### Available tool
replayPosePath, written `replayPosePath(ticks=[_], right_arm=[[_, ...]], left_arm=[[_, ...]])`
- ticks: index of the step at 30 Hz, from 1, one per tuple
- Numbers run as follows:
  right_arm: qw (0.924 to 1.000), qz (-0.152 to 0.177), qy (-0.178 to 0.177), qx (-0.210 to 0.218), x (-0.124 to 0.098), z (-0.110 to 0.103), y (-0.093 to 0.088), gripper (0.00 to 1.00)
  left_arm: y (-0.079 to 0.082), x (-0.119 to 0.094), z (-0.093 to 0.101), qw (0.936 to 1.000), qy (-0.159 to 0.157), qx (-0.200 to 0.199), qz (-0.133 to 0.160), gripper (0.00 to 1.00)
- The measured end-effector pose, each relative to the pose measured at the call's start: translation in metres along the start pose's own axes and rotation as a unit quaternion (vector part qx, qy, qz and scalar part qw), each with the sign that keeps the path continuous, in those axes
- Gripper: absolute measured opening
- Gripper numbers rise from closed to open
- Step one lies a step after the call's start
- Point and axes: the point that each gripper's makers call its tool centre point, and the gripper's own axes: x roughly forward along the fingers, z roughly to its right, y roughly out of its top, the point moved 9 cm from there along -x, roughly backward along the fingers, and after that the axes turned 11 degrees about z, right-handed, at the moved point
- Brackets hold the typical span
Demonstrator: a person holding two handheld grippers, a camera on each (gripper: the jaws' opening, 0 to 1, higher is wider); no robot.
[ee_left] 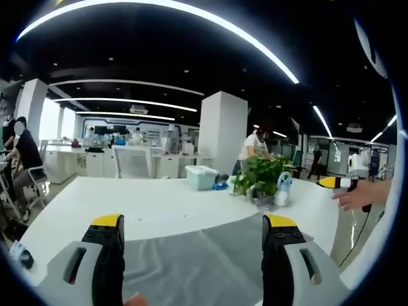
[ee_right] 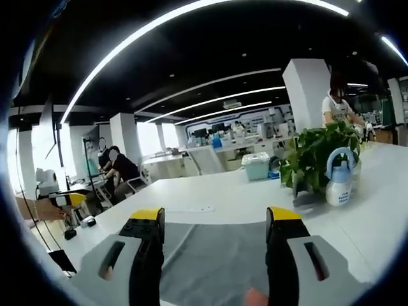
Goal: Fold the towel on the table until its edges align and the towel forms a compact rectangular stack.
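1. Overhead, long white light strips run across a dark ceiling, and under them stretches an open office with white pillars, white desks and people at work in the background.
2. Up close stands a large white table [ee_left: 159, 204], and on it lies a grey cloth towel [ee_left: 191, 261], spread flat with soft creases, its far edge running across the tabletop.
3. From the left gripper view, the left gripper [ee_left: 193, 223], grey-bodied with yellow-capped black jaws, hovers over the towel with its jaws spread wide apart and nothing between them.
4. From the right gripper view, the right gripper [ee_right: 215, 217] of the same make sits above the same towel [ee_right: 217, 261], its jaws likewise wide apart and holding nothing.
5. Near the far side of the table [ee_right: 210, 191] stands a leafy green potted plant [ee_left: 260, 172], and just beside it a white spray bottle with a blue handle [ee_left: 282, 189]; a pale teal plastic box [ee_left: 201, 176] sits close by.
6. In the left gripper view, a person's hand [ee_left: 357, 193] grips the yellow-tipped right gripper at the right edge.
7. In the right gripper view, a person's hand [ee_right: 51, 210] shows at the left edge with the other gripper.
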Motion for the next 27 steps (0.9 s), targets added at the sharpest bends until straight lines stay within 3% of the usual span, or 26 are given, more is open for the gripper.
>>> replayPosePath(ticks=[9,15,27], right_arm=[[0.9985,-0.007,-0.054,-0.005,-0.020,0.002,0.004,0.58],[0.9972,-0.010,-0.073,-0.015,-0.027,0.006,0.008,0.53],[0.9927,-0.033,-0.116,0.009,-0.037,0.044,-0.010,0.42]], left_arm=[[0.005,0.009,-0.002,0.9997,-0.022,-0.015,0.000,0.89],[0.006,0.019,0.004,0.9982,-0.056,-0.024,-0.001,0.88],[0.007,0.051,0.026,0.9967,-0.080,-0.012,-0.008,0.85]])
